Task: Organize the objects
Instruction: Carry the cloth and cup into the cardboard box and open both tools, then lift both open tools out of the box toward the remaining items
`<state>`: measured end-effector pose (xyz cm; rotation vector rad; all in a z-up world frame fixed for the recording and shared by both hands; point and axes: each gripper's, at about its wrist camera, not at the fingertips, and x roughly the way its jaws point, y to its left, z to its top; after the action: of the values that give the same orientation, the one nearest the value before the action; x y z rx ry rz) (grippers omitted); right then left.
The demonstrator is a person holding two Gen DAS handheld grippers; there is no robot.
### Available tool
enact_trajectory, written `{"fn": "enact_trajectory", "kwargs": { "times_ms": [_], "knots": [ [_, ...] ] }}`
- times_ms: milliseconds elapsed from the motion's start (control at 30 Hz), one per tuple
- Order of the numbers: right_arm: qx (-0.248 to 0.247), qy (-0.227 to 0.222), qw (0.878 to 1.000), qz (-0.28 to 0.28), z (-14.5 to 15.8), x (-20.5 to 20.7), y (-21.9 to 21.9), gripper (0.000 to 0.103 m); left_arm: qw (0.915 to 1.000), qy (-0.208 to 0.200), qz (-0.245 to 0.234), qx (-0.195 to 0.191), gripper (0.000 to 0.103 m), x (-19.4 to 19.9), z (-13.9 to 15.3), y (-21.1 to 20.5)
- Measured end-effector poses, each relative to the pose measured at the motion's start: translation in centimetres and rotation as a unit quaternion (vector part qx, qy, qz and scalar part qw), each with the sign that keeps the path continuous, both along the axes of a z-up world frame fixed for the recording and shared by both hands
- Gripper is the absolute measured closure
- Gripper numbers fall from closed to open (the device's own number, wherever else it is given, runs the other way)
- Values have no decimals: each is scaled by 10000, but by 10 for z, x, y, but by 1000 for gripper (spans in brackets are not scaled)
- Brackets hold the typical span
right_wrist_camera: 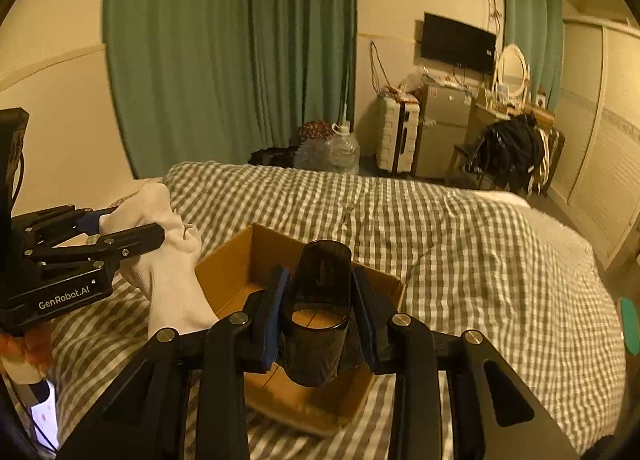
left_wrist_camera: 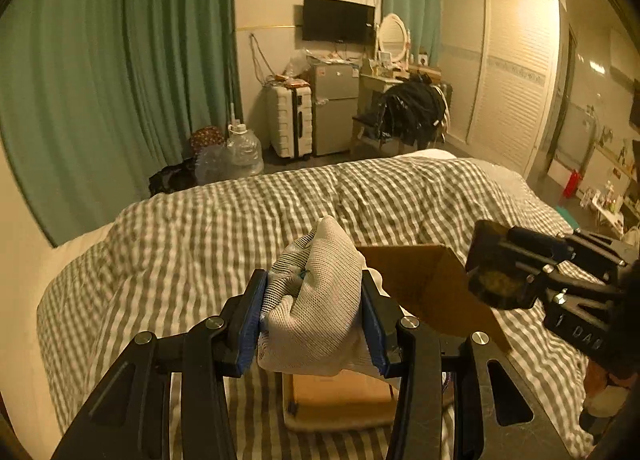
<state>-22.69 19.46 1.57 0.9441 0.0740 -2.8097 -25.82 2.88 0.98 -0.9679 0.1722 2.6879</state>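
Note:
My left gripper point(left_wrist_camera: 314, 312) is shut on a bunched white mesh cloth point(left_wrist_camera: 320, 300) and holds it above the near left edge of an open cardboard box point(left_wrist_camera: 424, 280) on the bed. In the right wrist view the left gripper point(right_wrist_camera: 132, 226) and the cloth point(right_wrist_camera: 172, 272) hang at the box's left side. My right gripper point(right_wrist_camera: 318, 312) is shut on a dark translucent cup-like container point(right_wrist_camera: 320, 312), held over the inside of the cardboard box point(right_wrist_camera: 236, 272). In the left wrist view the right gripper point(left_wrist_camera: 500, 272) with the dark container point(left_wrist_camera: 496, 280) is at the right, above the box.
The box rests on a grey-and-white checked duvet point(left_wrist_camera: 240, 228) covering the bed. Green curtains point(left_wrist_camera: 120, 60), a water jug point(left_wrist_camera: 244, 148), a white suitcase point(left_wrist_camera: 290, 120), a small fridge point(left_wrist_camera: 334, 108) and a chair with dark clothes point(left_wrist_camera: 412, 108) stand beyond the bed. A phone point(right_wrist_camera: 44, 416) lies at lower left.

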Motion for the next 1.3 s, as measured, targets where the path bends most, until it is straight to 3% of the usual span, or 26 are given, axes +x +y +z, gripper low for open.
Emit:
{"fn": "enact_trajectory", "kwargs": {
  "times_ms": [200,433,533,600,667,967,1300],
  "knots": [
    [-91,-487,9986,-177,-38,-57,11,72,9994,-204,-192,-187,58,-39,-31,23],
    [-184,-884,9953,-338,-73,-80,18,72,9973,-633,-321,-182,57,-49,-66,23],
    [-171,-930,9946,-419,-76,-80,14,72,9970,-634,-413,-169,51,-45,-67,19],
    [-125,-901,9948,-465,-74,-77,10,66,9968,-601,-488,-177,35,-40,-64,15],
    [-97,-799,9953,-543,-68,-73,6,41,9975,-494,-447,-224,21,-34,-59,11],
    [11,-518,9964,-674,-24,-41,-3,38,9991,-380,-75,-144,19,-2,-22,-20],
    [154,-32,9996,-238,40,61,-15,37,9990,66,433,-29,9,76,25,-40]
  ]
}}
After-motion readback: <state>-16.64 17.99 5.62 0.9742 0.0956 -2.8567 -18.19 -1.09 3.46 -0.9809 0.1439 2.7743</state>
